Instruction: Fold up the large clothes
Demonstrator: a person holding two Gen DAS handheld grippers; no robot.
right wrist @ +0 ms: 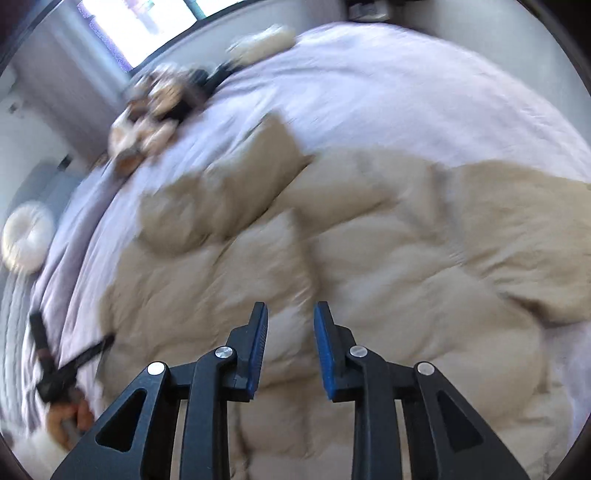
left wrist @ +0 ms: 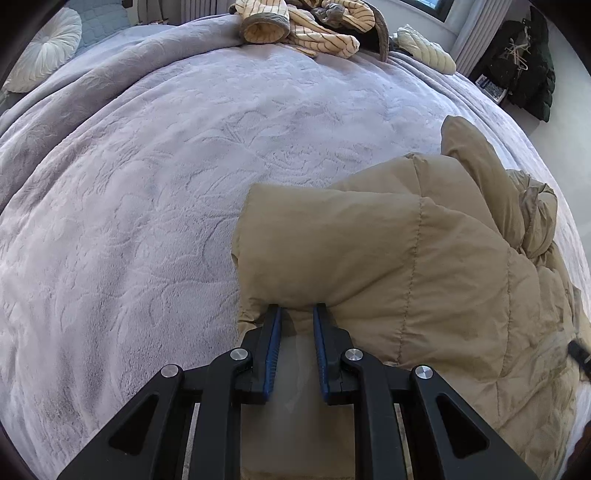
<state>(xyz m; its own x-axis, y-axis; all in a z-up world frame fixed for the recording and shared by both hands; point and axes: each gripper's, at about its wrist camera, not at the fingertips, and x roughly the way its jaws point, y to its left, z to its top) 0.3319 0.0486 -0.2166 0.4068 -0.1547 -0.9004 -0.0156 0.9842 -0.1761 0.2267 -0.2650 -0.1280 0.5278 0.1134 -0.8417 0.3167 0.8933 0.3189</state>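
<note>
A bed under a lilac embossed blanket (left wrist: 184, 184) carries a tan puffer jacket (left wrist: 424, 258), striped clothes (left wrist: 317, 33) and a round white cushion (left wrist: 48, 51).

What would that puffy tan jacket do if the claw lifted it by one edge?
The tan jacket would probably sag and drape, since its quilted panels already bunch and fold on the blanket. It looks puffy, so likely light for its bulk. Its smooth shell may slip, though the left claw seems to have fabric between its fingers.

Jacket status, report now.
Left gripper shut on jacket edge. Right gripper open, above jacket, holding nothing. Striped clothes heaped at far side.
</note>
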